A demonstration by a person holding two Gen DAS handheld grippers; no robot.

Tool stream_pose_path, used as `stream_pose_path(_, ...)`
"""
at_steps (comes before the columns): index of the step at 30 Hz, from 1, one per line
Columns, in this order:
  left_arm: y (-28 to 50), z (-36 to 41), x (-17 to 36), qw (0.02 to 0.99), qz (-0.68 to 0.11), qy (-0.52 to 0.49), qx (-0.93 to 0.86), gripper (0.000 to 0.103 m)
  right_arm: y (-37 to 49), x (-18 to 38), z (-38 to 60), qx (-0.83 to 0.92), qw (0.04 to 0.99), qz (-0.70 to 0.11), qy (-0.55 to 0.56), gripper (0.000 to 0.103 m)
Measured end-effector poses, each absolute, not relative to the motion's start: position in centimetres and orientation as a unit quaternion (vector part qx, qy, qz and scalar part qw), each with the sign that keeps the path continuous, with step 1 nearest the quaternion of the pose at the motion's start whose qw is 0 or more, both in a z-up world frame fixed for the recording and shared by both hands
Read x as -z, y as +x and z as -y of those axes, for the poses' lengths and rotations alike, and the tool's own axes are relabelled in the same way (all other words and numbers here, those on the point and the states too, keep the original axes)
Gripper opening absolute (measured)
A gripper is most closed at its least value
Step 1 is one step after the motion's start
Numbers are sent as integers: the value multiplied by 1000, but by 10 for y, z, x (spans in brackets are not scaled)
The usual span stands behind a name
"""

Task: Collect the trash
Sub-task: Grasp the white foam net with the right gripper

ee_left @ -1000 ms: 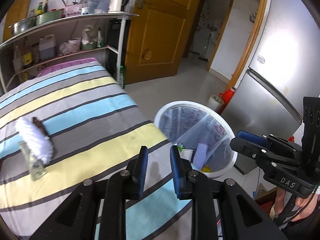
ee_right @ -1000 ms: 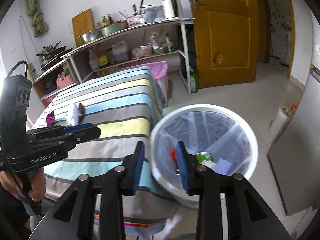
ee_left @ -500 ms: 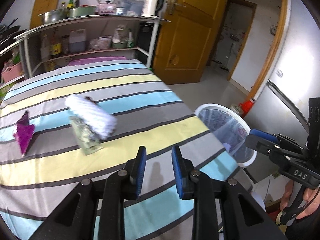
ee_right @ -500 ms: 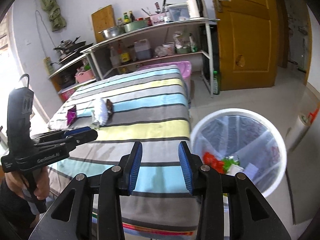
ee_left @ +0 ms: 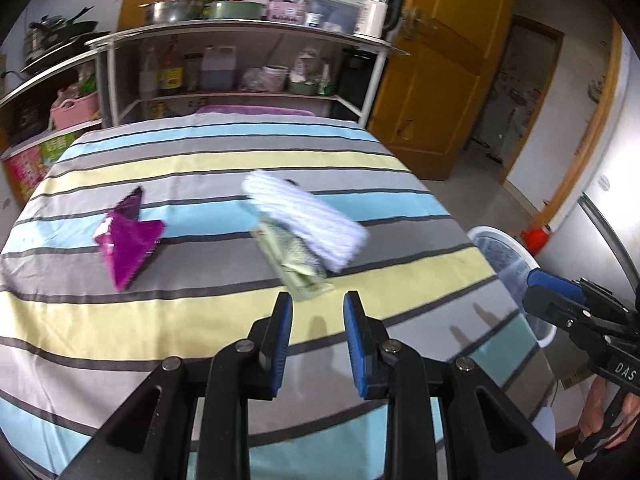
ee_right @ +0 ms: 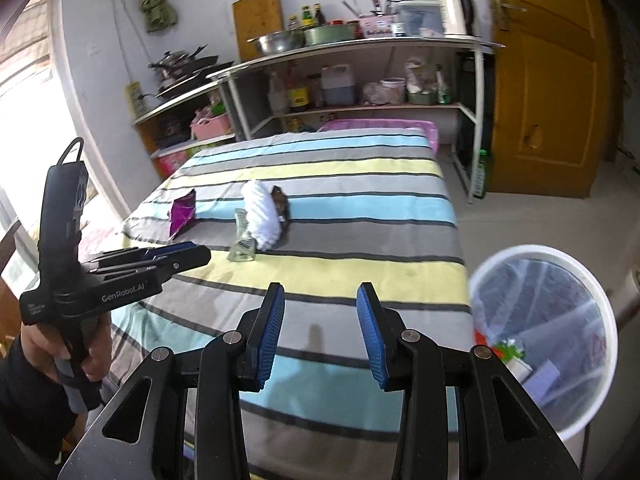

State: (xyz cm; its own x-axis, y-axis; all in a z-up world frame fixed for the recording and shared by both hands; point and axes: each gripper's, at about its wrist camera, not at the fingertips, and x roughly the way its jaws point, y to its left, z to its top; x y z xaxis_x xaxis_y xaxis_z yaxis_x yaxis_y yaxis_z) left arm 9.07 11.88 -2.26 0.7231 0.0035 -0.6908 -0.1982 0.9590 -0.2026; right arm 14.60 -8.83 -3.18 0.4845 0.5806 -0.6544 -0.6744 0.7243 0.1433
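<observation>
- The left gripper [ee_left: 316,312] hangs over the near part of the striped worktop [ee_left: 200,312], its blue pads a narrow gap apart with nothing between them.
- The right gripper [ee_right: 320,320] stands a little wider, also empty, over the worktop's near right part.
- Three pieces of trash lie mid-worktop: a purple wrapper [ee_left: 128,240] toward the left, well apart from a white ribbed packet [ee_left: 308,220] and a greenish clear wrapper [ee_left: 298,268]; these last two touch, the greenish one poking out just ahead of the left gripper's tips.
- A small dark item [ee_right: 280,206] lies against the white packet's far side; what it is cannot be told.
- Bare cloth surrounds the trash on every side, with free stripes to the near and right edges.
- The white bin [ee_right: 600,280], lined with a clear bag, stands on the floor just off the worktop's near right corner, some rubbish already inside.
- A shelf unit [ee_right: 360,80] crowds the far edge; open floor runs along the right side to the door [ee_right: 548,80].
</observation>
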Motion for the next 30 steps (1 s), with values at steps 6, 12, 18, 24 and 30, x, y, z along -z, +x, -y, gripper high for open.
stream_pose_path(6,85,-142,24,918,-363,-144,-73,28,158,35,55,-382,850,-353,-84,39)
stream_pose_path(12,83,-158,26,915,-363,-153,-83,36,173,41,18,-395,840,-359,-98,39)
stream_pose_path(18,83,-171,30,914,-363,-160,-81,37,187,48,-9,-400,834,-365,-107,39)
stream_pose_path(24,84,-181,37,910,-369,-170,-82,37,202,58,-29,-401,828,-378,-108,39)
stream_pose_path(30,89,-184,40,907,-374,-175,-79,37,207,68,-42,-413,815,-390,-118,37)
